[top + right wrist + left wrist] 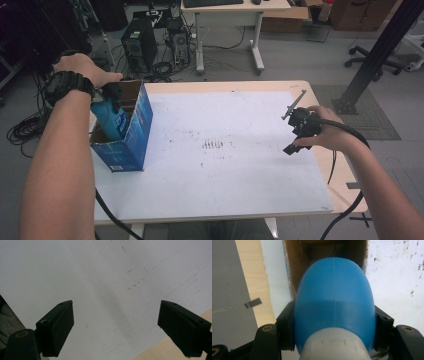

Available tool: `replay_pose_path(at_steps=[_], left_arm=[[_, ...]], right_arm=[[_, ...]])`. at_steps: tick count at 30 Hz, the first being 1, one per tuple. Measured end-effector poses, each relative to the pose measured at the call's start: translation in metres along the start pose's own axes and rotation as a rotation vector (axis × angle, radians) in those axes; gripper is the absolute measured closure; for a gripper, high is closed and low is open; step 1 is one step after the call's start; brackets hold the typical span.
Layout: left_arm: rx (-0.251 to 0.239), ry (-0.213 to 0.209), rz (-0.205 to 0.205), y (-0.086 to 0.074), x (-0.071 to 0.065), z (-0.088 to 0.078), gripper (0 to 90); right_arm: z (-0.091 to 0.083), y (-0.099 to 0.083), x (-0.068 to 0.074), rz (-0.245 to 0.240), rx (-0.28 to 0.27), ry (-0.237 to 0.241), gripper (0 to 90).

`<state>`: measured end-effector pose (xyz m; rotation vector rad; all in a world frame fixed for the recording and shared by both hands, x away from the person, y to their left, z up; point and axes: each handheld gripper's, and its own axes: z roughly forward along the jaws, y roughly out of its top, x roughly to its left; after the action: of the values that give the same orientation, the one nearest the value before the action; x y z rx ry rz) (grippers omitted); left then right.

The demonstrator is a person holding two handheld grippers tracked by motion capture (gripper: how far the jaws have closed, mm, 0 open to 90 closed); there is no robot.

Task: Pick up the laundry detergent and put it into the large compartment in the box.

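Left gripper (111, 95): my jaws are clamped on the bottle, one pad on each flank just below its white cap, as the left gripper view shows.
Bottle (334, 305): blue, base pointing down into the open box; in the high view it stands partly inside, leaning toward the near-left wall.
Box (131, 131): blue cardboard, top open, brown inside, standing at the left edge of the white mat (225, 165).
Right gripper (298, 131): my jaws stand wide apart with nothing between them, hovering over the mat's right side, well apart from the box.
Step in hand: I judge I am lowering the bottle into the box.
Doing it well: I should keep the bottle centred between the walls, square it upright and let it down straight so its base does not snag the cardboard.
Release: only when the base sits on the floor of the box should I part the jaws, then lift clear straight up.
Risk: the box looks light; a sideways push could tip or slide it.
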<state>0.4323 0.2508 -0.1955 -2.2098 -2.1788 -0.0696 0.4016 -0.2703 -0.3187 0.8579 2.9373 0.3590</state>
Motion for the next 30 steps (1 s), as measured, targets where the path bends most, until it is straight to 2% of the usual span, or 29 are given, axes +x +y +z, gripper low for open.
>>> replay_pose_path(at_steps=[11, 30], left_arm=[[0.018, -0.005, -0.001, 0.000, 0.000, 0.016, 37.6], [0.027, -0.006, -0.006, 0.002, 0.000, 0.034, 37.6]], right_arm=[[0.004, -0.002, 0.001, 0.001, 0.007, 0.006, 13.7], [0.007, -0.003, 0.001, 0.003, 0.011, 0.011, 13.7]])
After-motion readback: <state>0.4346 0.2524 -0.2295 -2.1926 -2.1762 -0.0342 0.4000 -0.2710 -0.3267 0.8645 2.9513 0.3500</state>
